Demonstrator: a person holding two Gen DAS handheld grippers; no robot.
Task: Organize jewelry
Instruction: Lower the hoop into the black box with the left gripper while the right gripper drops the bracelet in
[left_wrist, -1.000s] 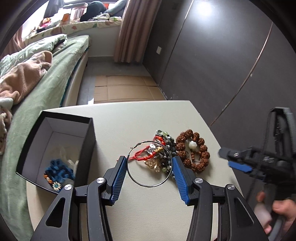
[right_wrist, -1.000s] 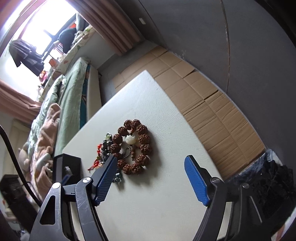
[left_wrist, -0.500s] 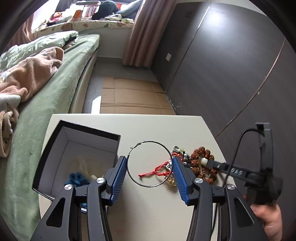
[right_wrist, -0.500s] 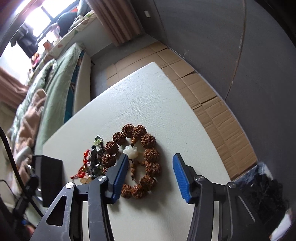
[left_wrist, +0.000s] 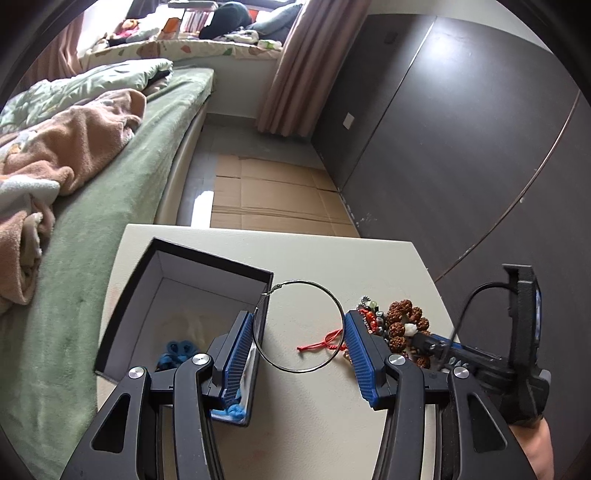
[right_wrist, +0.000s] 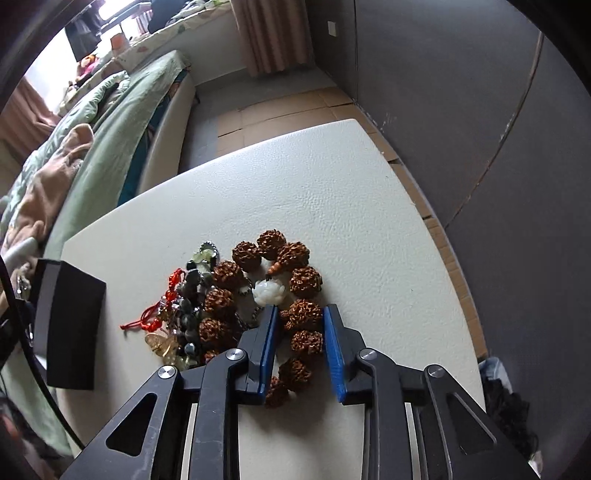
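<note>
My left gripper (left_wrist: 298, 317) is shut on a thin metal hoop (left_wrist: 300, 282), which hangs between its blue pads above the table, its left edge over the rim of the open black box (left_wrist: 207, 254). A blue piece (left_wrist: 177, 350) lies inside the box. My right gripper (right_wrist: 301, 308) points down at the brown bead bracelet (right_wrist: 303, 280). Its jaws are closing, with the bracelet's right-hand beads between the pads; a narrow gap still shows. The bracelet lies flat on the table. Beside it sit a dark bead string (right_wrist: 188, 295) and a red cord (right_wrist: 147, 317).
The white table (right_wrist: 332, 206) ends near a dark wall on the right. A green bed (left_wrist: 110, 221) with blankets runs along the left. Cardboard covers the floor beyond the table. In the left wrist view a person's hand (left_wrist: 532, 443) holds the right gripper at the lower right.
My left gripper carried the hoop leftward from over the jewelry pile to the box's edge. The right gripper came in over the brown bracelet and narrowed its jaws around the beads.
</note>
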